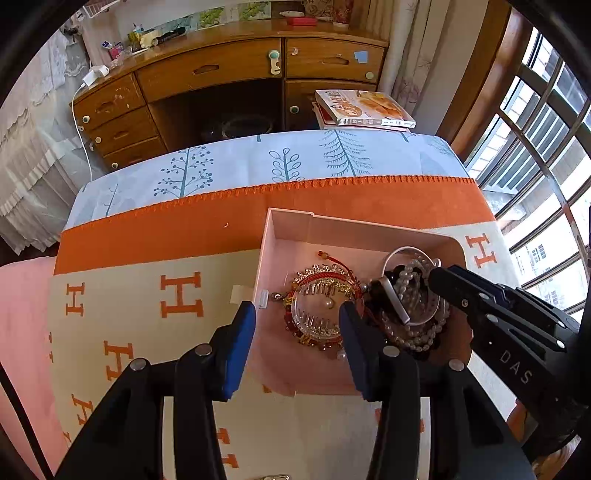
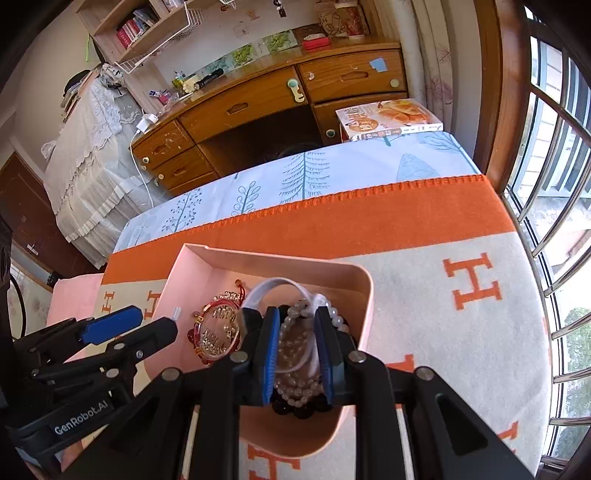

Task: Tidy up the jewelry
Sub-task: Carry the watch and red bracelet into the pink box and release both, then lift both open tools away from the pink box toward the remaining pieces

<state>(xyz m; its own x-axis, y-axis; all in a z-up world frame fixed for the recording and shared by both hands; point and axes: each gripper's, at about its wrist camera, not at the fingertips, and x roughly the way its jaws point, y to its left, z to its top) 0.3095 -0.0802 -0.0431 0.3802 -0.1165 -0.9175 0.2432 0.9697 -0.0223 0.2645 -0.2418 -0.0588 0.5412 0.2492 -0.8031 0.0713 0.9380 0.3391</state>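
This is a bedroom in a home. A wooden desk [image 2: 258,107] with drawers stands at the far wall, with a bookshelf [image 2: 133,26] above on the left. A window [image 2: 554,221] and curtain [image 2: 432,55] are on the right. A blanket [image 2: 443,295] covers the near table.

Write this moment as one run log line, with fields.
left hand-held gripper: open, straddling box wall | right hand-held gripper: around bead bracelets | jewelry: in box
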